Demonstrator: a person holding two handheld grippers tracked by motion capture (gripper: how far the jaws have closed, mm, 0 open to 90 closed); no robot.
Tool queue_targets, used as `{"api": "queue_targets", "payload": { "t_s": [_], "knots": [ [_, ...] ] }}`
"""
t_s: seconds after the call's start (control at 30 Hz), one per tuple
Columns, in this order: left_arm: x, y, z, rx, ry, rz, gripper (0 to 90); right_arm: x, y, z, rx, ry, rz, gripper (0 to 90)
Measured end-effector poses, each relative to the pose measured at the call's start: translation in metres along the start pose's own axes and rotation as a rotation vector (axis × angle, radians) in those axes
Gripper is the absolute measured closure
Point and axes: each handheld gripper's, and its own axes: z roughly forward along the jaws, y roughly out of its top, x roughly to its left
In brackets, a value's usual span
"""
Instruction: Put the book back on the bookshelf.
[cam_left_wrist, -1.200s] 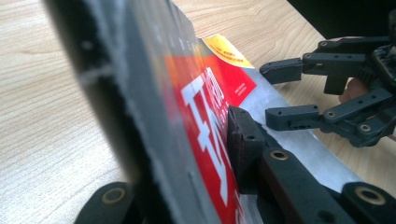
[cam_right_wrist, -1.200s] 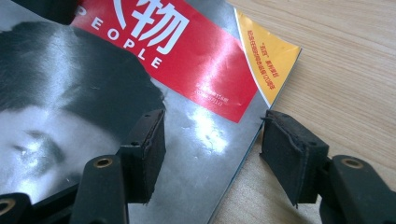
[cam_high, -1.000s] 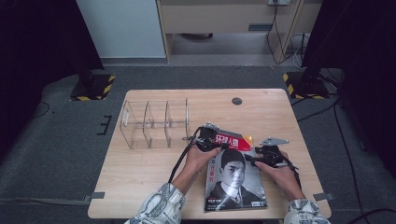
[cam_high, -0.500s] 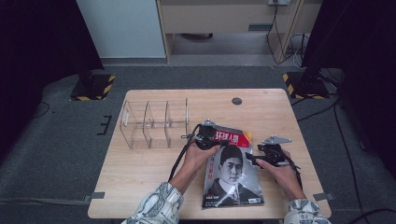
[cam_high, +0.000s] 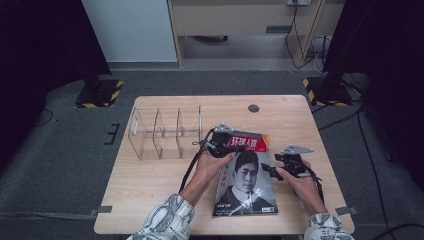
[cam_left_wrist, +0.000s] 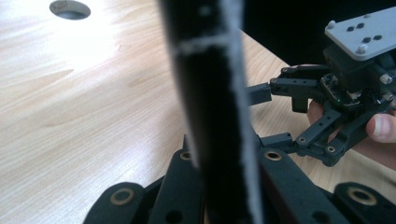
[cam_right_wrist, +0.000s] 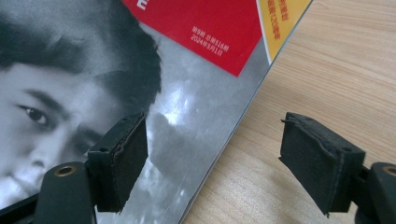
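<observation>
- Two hand-held grippers work over a magazine in the lower centre of the high view, on a wooden table. The magazine lies flat with its portrait cover up and its red title band toward the far side.
- High view: the left gripper sits at the magazine's upper left corner, at the centre of the frame. The right gripper sits at the magazine's right edge, right of centre. A clear acrylic organizer with three compartments stands upright at the left of the frame, just beside the left gripper. A round hole shows in the tabletop near the far edge.
- Left gripper view: a dark edge with a frayed white line, blurred and very close, runs up the middle of the frame from between the jaw bases. Whether the jaws are clenched on it, I cannot tell. The right gripper appears at the right of the frame with its jaws spread.
- Right gripper view: the jaws stand released and wide apart. The left pad hangs over the magazine cover; the right pad hangs over bare table. The magazine's edge runs between them.
</observation>
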Motion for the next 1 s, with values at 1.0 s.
{"api": "queue_targets", "payload": {
  "t_s": [1.0],
  "knots": [
    [-0.021,0.027,-0.017,-0.032,0.021,0.107,86.3,0.01,0.0,0.004,-0.042,0.081,-0.045,30.6]
  ]
}}
